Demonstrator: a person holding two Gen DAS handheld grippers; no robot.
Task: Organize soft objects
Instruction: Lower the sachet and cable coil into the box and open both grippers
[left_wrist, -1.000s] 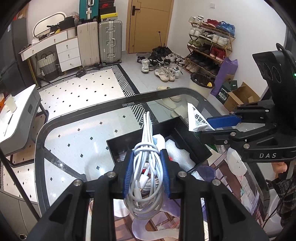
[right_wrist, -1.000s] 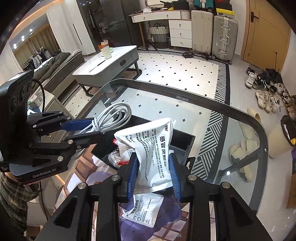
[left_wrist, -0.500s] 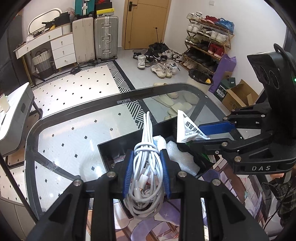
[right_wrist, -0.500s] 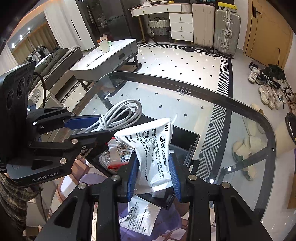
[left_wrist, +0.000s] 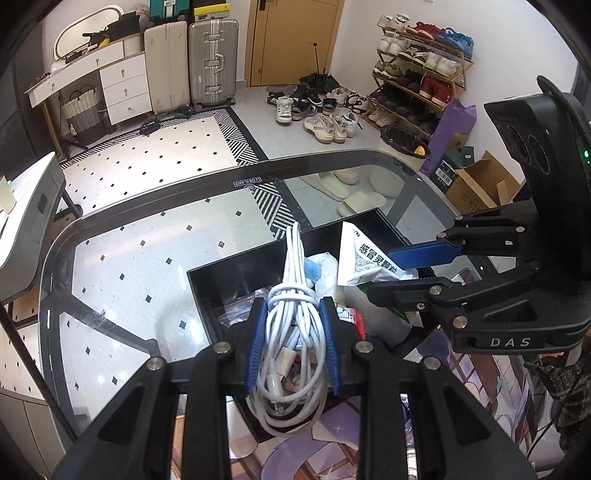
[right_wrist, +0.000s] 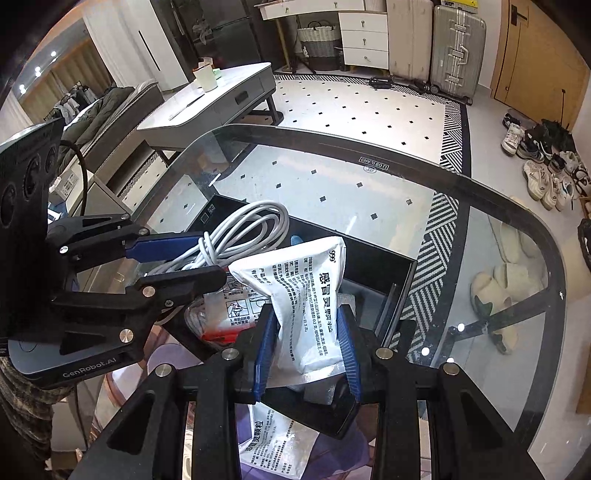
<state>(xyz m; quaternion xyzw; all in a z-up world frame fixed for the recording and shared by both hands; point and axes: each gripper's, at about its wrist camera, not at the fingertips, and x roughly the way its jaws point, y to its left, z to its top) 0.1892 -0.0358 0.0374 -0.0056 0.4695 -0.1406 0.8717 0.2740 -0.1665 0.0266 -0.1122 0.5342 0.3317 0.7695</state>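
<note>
Left wrist view, item one: left tongs (left_wrist: 291, 339) pinching a coiled white cable (left_wrist: 293, 325), bundle hanging between the blue pads, over the near part of the black tray (left_wrist: 236, 273) on the glass table (left_wrist: 147, 258). Item two: right tongs (right_wrist: 304, 343) pinching a white medicine sachet (right_wrist: 306, 302), upright between the pads, above the same tray. Step in hand, by judgement: carrying both soft items over the tray. Next move calls for lowering, then spreading the tongs to drop each inside.

cable (left_wrist: 291, 332) left of pouch (left_wrist: 364, 258), seemingly over bin (left_wrist: 236, 275)
</note>
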